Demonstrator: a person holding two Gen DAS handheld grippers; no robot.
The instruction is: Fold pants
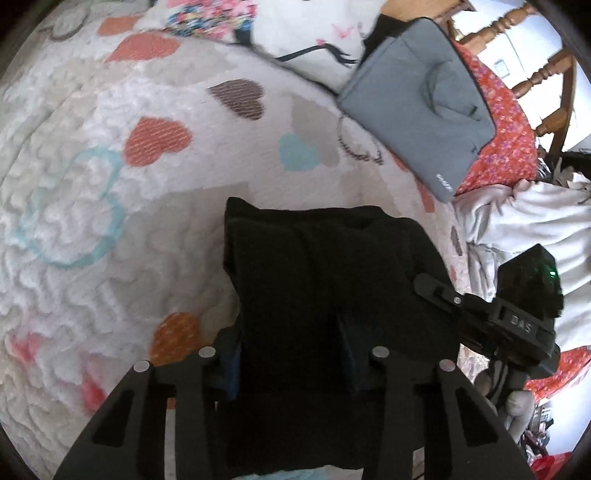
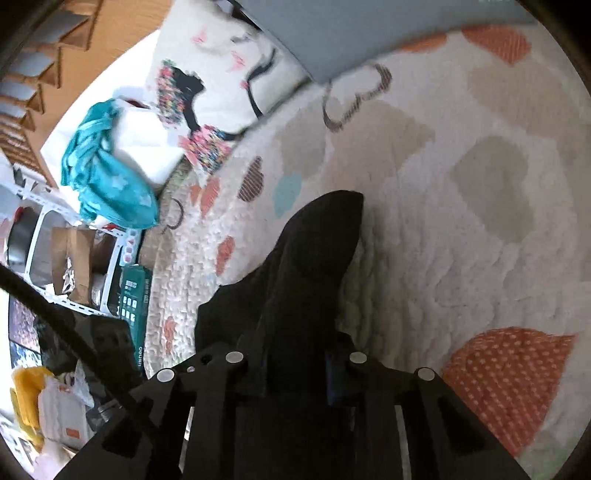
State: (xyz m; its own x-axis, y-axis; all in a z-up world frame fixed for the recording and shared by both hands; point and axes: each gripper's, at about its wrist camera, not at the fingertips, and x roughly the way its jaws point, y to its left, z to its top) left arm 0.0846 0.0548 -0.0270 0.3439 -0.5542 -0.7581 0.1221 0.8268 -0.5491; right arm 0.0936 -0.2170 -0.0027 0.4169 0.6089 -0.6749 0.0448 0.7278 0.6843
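Observation:
The black pants (image 1: 325, 266) lie in a folded bundle on a white bedspread with hearts (image 1: 92, 206). My left gripper (image 1: 291, 369) is shut on the near end of the bundle, and the dark cloth fills the gap between its fingers. In the left wrist view my right gripper (image 1: 436, 291) reaches in from the right and touches the bundle's right edge. In the right wrist view the pants (image 2: 314, 251) rise in a dark ridge from between the fingers of the right gripper (image 2: 297, 369), which is shut on the cloth. Where the pads meet the cloth is hard to see.
A grey padded case (image 1: 417, 110) lies on the bedspread beyond the pants, beside a printed pillow (image 1: 295, 33). To the right are red floral cloth (image 1: 506, 147), a pale garment (image 1: 535, 221) and a wooden chair (image 1: 535, 74). A teal garment (image 2: 107, 177) and a white shelf (image 2: 110, 280) lie left.

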